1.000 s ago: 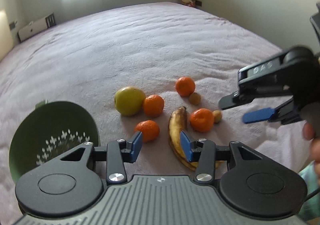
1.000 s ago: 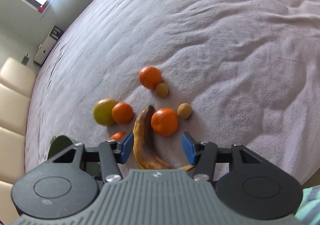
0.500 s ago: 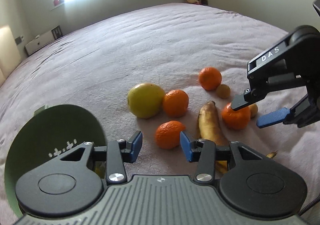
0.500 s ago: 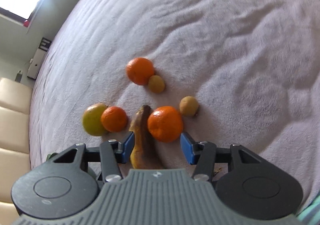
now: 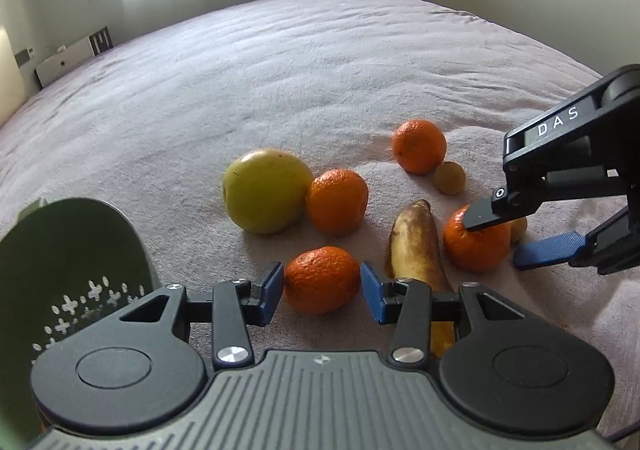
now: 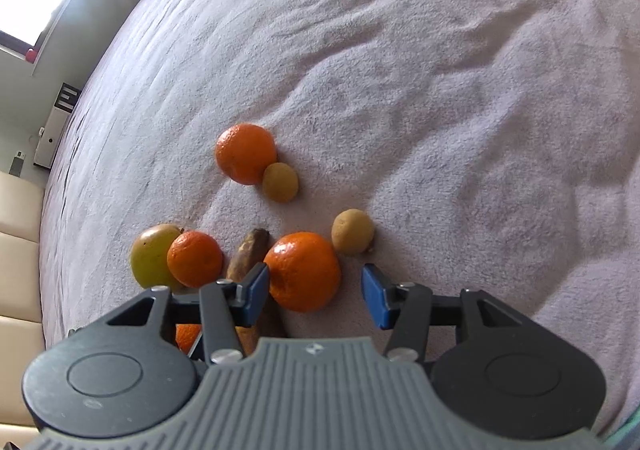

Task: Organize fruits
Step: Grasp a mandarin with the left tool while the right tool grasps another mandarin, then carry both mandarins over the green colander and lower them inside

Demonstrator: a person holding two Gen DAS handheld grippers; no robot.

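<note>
Several tangerines, a yellow-green apple [image 5: 268, 189], a browned banana [image 5: 414, 246] and two small brown fruits [image 5: 449, 177] lie on a mauve bedspread. My left gripper [image 5: 322, 296] hangs low over the nearest tangerine [image 5: 322, 280]. Its jaws are opening, and the fruit sits between the blue pads with a thin gap on each side. My right gripper [image 6: 316, 298] is open around another tangerine [image 6: 302, 270]: the left pad is at its skin and the right pad stands clear. From the left wrist, the right gripper [image 5: 516, 238] straddles that tangerine [image 5: 474, 246].
A dark green colander [image 5: 72, 250] stands at the left, beside my left gripper. A further tangerine [image 6: 245, 153] touches a small brown fruit [image 6: 280, 181] behind the group. The bedspread [image 6: 440, 89] stretches bare to the right and back.
Both grippers have sunk closer to the fruit. The nearest tangerine now lies between the left pads, and the right-hand tangerine between the right pads.
</note>
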